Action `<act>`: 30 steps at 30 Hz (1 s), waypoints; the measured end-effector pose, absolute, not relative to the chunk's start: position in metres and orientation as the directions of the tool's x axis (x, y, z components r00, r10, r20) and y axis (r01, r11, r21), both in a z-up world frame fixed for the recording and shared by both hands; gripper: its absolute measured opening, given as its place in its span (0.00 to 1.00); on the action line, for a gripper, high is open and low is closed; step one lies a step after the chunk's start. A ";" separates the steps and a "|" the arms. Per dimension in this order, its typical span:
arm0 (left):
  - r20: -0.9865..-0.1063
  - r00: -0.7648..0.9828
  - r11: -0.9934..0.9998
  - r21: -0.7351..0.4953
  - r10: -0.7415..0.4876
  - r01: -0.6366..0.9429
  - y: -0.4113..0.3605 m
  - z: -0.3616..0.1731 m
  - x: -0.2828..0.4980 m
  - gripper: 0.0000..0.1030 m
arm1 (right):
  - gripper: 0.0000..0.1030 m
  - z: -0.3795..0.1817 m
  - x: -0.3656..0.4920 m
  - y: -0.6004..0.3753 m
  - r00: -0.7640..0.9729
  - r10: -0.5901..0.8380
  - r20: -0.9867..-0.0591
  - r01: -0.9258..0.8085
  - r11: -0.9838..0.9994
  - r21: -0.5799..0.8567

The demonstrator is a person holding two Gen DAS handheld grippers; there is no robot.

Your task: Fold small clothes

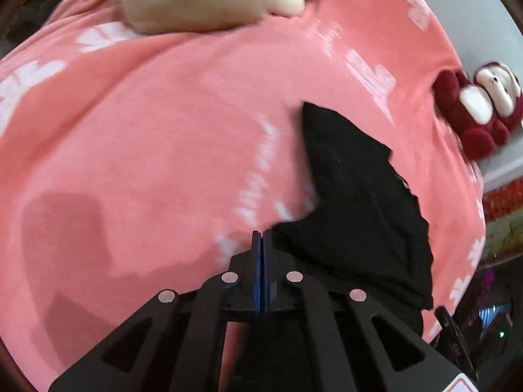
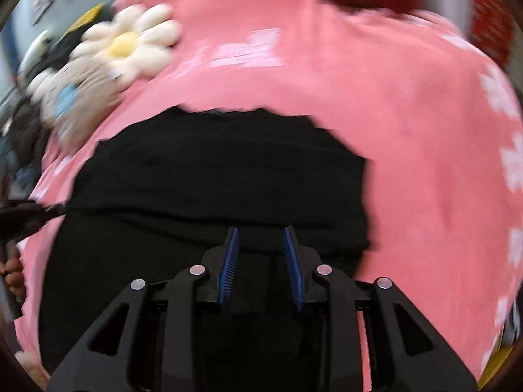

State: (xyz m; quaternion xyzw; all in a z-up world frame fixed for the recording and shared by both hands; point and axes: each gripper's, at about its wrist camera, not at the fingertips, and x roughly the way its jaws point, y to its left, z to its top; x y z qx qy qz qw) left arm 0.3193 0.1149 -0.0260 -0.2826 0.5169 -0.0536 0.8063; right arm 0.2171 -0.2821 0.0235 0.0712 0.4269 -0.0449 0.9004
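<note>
A small black garment [image 1: 359, 196] lies flat on a pink blanket with white flower prints [image 1: 147, 124]. My left gripper [image 1: 261, 232] is shut, its blue pads pressed together right at the garment's pointed near corner, which seems pinched between them. In the right wrist view the garment [image 2: 212, 170] spreads wide, with a fold line across it. My right gripper [image 2: 261, 230] hovers over its near part, blue pads apart and nothing pressed between them. The left gripper [image 2: 59, 210] reaches in from the left edge and meets the garment's left corner.
A beige plush with a cream daisy [image 2: 127, 42] sits at the blanket's far left, seen also as plush [image 1: 202, 0]. A dark red and white plush toy [image 1: 474, 107] lies at the blanket's right edge. The pink blanket [image 2: 425, 130] drops off to the right. A hand [image 2: 13, 274] shows at left.
</note>
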 end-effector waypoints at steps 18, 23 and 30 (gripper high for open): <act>-0.857 0.437 0.940 -0.334 -0.273 -0.067 0.043 0.000 0.309 0.37 | 0.01 0.002 0.251 -0.332 0.635 0.014 -0.772 0.205 0.961 0.186; -0.860 0.443 0.948 -0.312 -0.254 -0.063 0.037 -0.006 0.305 0.38 | 0.06 0.004 0.239 -0.335 0.654 0.041 -0.755 0.199 0.954 0.224; -0.860 0.435 0.943 -0.325 -0.265 -0.067 0.037 -0.004 0.294 0.47 | 0.07 -0.005 0.230 -0.330 0.579 0.027 -0.815 0.166 0.975 0.150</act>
